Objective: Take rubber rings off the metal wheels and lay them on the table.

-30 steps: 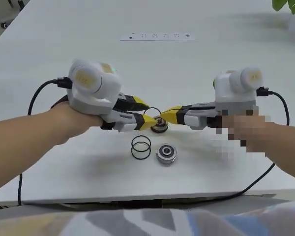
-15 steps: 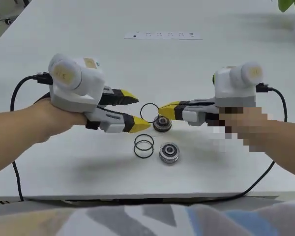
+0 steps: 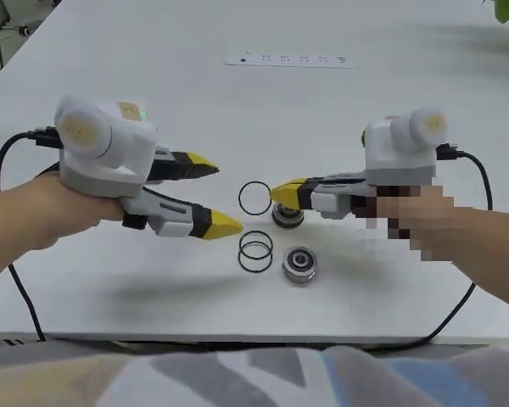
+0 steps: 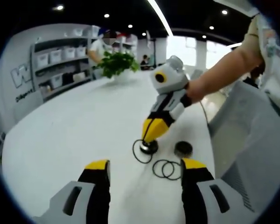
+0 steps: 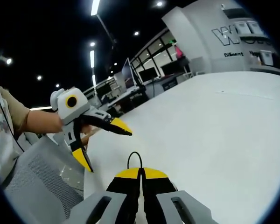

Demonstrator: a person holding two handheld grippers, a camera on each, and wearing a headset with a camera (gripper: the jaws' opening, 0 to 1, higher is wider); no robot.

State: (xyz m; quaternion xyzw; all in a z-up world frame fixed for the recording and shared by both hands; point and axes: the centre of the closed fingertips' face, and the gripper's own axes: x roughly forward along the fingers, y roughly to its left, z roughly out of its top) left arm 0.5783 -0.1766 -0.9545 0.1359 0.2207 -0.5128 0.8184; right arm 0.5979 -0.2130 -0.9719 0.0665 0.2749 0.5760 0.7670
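At the smooth white table [image 3: 153, 51] a person is holding a chunky white-and-grey gripper in each hand, each tipped with pointed yellow ends and trailing a black cable [image 3: 8, 153]. The left gripper [image 3: 221, 195] is hovering above the tabletop with its jaws spread wide apart and nothing between them. The right gripper [image 3: 278, 194] is reaching in from the other side with its jaws pressed flat together, the tips sitting right over a small round metal wheel [image 3: 288, 217] that is resting on the table. A thin black rubber ring [image 3: 239, 198] is looping out from those tips toward the left gripper. In the right gripper view it is showing as a fine arc just beyond the closed yellow ends, and I cannot tell whether it is pinched there or only caught on the wheel. Just in front of this, two more thin black rings [image 3: 241, 253] are lying flat and overlapping on the table. Beside them is sitting a second wheel [image 3: 299, 263], a shiny silver disc with a dark centre. A flat white strip with dark marks [image 3: 293, 60] is lying far across the table.
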